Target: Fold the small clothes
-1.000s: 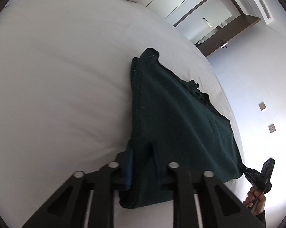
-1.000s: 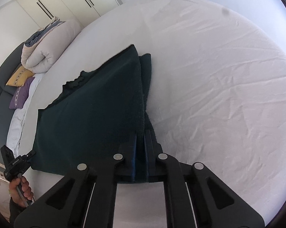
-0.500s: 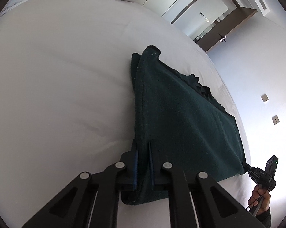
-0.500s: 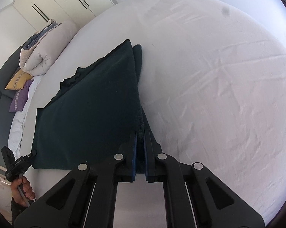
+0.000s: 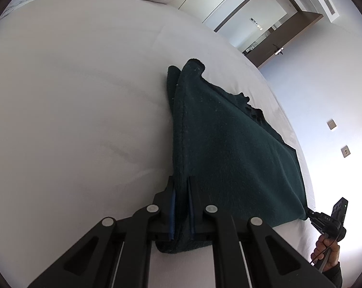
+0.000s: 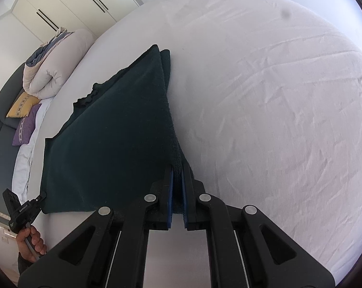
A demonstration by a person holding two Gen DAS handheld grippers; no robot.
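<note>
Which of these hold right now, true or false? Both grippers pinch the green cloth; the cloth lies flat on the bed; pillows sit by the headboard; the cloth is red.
1. Both the left gripper and the right gripper pinch the dark green cloth. True.
2. The cloth lies flat on the white bed. False: its near edge is lifted.
3. A yellow pillow and a purple pillow sit by the headboard. True.
4. The cloth is red. False: dark green.

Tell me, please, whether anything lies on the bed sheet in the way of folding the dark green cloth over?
Nothing visible does. Both tongs, left and right, already pinch corners of the cloth, and the sheet around it looks bare. The rolled duvet and pillows sit well away.
</note>
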